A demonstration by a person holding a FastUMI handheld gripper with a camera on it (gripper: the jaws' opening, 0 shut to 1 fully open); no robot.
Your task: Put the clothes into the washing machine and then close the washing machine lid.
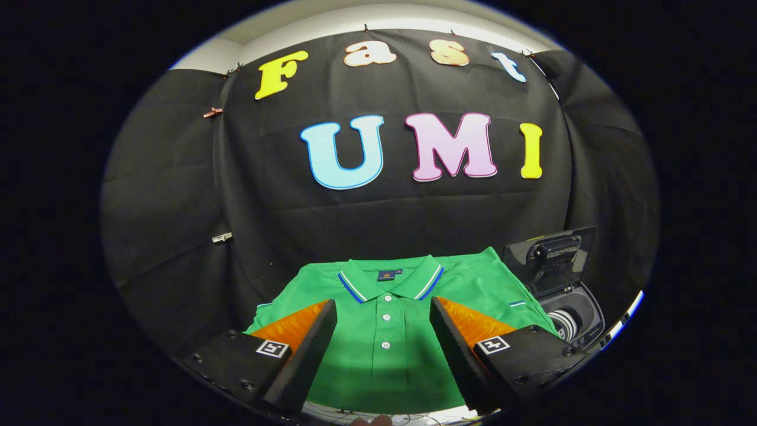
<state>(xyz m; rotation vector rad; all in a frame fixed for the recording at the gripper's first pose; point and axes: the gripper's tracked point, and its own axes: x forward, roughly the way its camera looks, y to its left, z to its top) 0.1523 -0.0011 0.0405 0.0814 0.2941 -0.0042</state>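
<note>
Green polo shirt (384,331) lay spread flat, collar toward the booth wall, buttoned placket between the fingers. Washing machine (571,313) stood just beside its right sleeve, lid (553,257) raised. Gripper (383,346) hovered above the shirt, jaws wide apart, gripping nothing.

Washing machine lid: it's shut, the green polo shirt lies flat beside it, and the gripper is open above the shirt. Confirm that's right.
Not quite. The washing machine lid is open, standing up behind the drum opening. The rest holds: the green polo shirt lies flat beside the machine, and the gripper is open above it. The gripper view shows this.
</note>
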